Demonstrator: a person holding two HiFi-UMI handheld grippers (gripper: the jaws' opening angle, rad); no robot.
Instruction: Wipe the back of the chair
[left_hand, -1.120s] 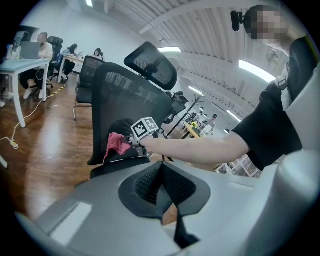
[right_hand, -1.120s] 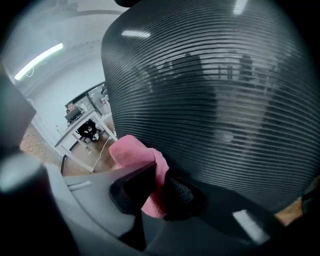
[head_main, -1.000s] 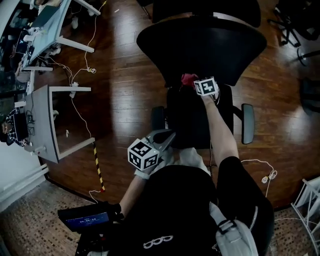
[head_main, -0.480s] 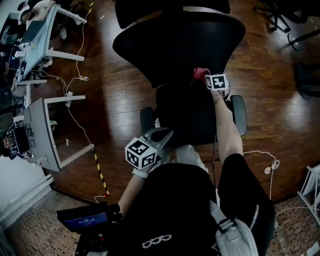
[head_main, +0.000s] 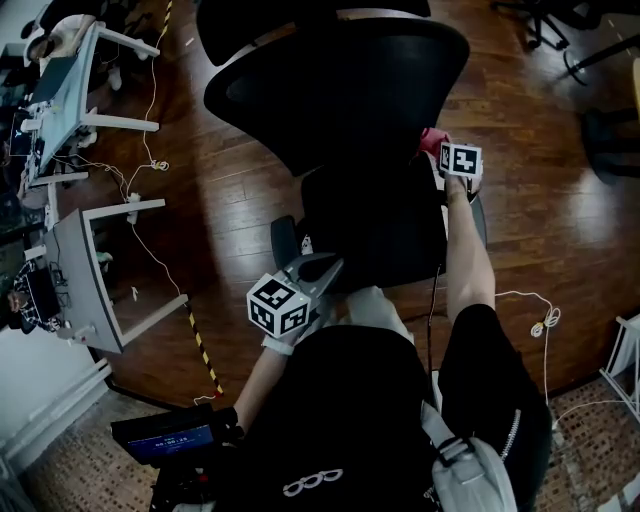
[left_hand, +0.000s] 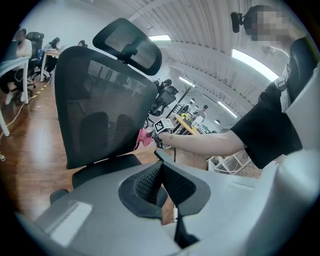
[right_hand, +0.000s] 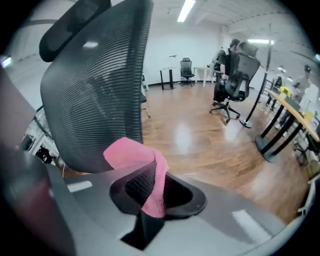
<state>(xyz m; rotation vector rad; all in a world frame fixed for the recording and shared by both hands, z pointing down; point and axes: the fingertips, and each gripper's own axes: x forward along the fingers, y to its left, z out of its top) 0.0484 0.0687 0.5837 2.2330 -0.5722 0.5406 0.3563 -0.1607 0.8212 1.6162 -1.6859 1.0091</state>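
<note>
A black mesh office chair stands before me; its backrest (head_main: 340, 85) (left_hand: 100, 110) (right_hand: 95, 95) rises over the seat (head_main: 375, 225). My right gripper (head_main: 445, 150) (right_hand: 152, 192) is shut on a pink cloth (right_hand: 137, 160) (head_main: 431, 139) (left_hand: 146, 137), which lies against the backrest's lower right edge. My left gripper (head_main: 320, 272) (left_hand: 160, 187) hangs near my body in front of the seat, jaws closed together with nothing between them.
White desks (head_main: 80, 250) with cables on the floor stand at the left. Chair armrests (head_main: 283, 238) flank the seat. Other office chairs (right_hand: 232, 80) and a desk stand on the wooden floor at the right. A small screen device (head_main: 170, 440) sits at lower left.
My right gripper has slid the pink cloth rightwards along the lower backrest to its right edge. The left gripper has stayed in place.
</note>
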